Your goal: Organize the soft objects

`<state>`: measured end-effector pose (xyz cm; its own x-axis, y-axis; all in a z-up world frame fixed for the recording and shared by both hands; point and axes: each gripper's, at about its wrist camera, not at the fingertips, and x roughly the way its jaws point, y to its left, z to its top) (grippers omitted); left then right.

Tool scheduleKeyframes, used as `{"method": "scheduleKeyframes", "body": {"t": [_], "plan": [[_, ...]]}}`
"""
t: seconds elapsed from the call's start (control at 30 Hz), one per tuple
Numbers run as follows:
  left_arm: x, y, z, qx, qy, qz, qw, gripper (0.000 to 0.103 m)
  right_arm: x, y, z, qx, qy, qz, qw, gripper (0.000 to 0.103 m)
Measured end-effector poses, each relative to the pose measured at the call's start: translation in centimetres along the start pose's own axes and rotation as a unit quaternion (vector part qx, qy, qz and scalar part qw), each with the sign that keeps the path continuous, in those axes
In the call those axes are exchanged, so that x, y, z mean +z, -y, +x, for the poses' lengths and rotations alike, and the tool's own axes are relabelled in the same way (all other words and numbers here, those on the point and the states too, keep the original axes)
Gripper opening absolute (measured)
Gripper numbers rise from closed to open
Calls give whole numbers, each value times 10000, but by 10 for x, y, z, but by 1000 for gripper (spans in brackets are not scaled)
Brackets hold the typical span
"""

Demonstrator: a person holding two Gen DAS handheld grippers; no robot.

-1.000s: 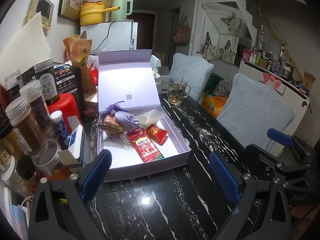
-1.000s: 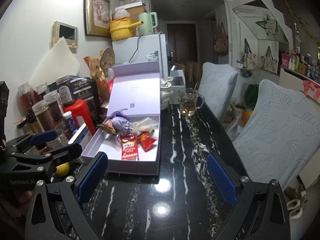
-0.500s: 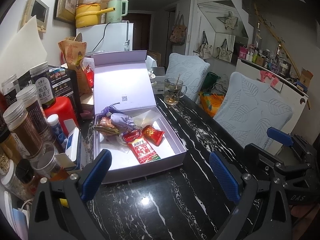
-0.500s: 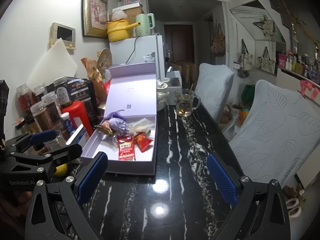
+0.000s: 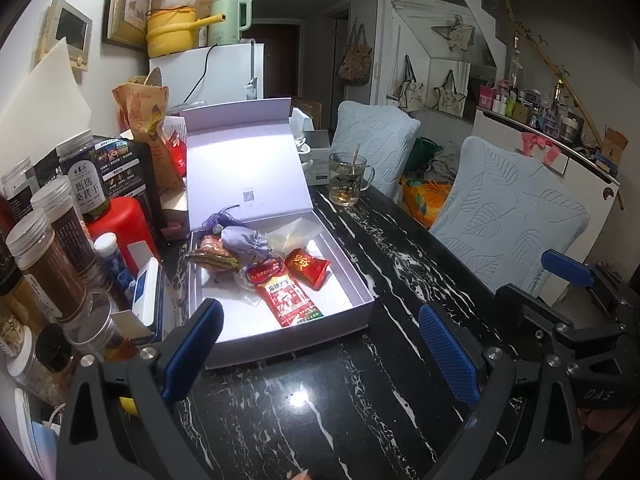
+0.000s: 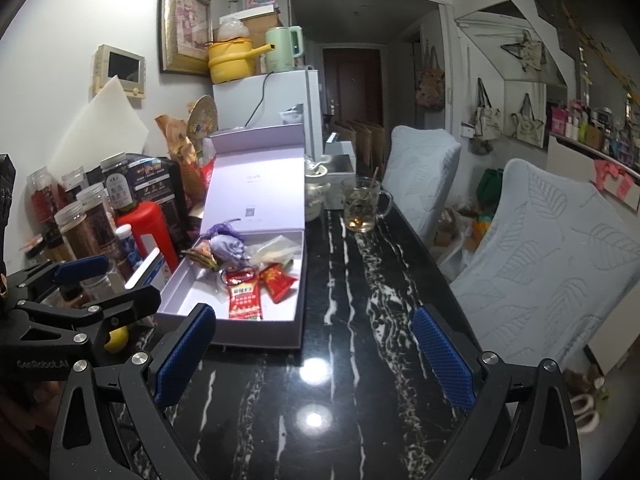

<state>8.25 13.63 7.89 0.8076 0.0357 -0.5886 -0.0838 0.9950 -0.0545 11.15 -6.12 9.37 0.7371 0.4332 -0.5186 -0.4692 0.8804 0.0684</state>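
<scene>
Both grippers are empty, with blue fingers spread wide. Your left gripper hovers over the black marble table, just short of the near wall of the lavender box. Your right gripper hangs beside it, nearer the right edge of the table.

All soft objects in view already lie inside the open box, clustered toward its far left corner: a purple drawstring pouch, a brown patterned sachet, a clear plastic bag, a red packet and a red snack pack. None rests loose on the table. Judge the collecting stage as largely done; tidying the pile and closing the raised lid appear to remain.

Mind the jars and the red bottle crowding the left side of the box. A glass mug stands beyond its far right corner. Two cushioned chairs flank the right of the table.
</scene>
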Motion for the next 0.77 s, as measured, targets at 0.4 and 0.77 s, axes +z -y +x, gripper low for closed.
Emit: {"method": "scheduleKeyframes", "body": {"t": [0.4,0.77], "plan": [[0,0,3,101,-21,65,9999,100,-2,2,2,-35,-47,15,10000,101],[-2,-1,6,57,-86,56,9999,100,-3,2,5,-41,-76,16,10000,101]]}}
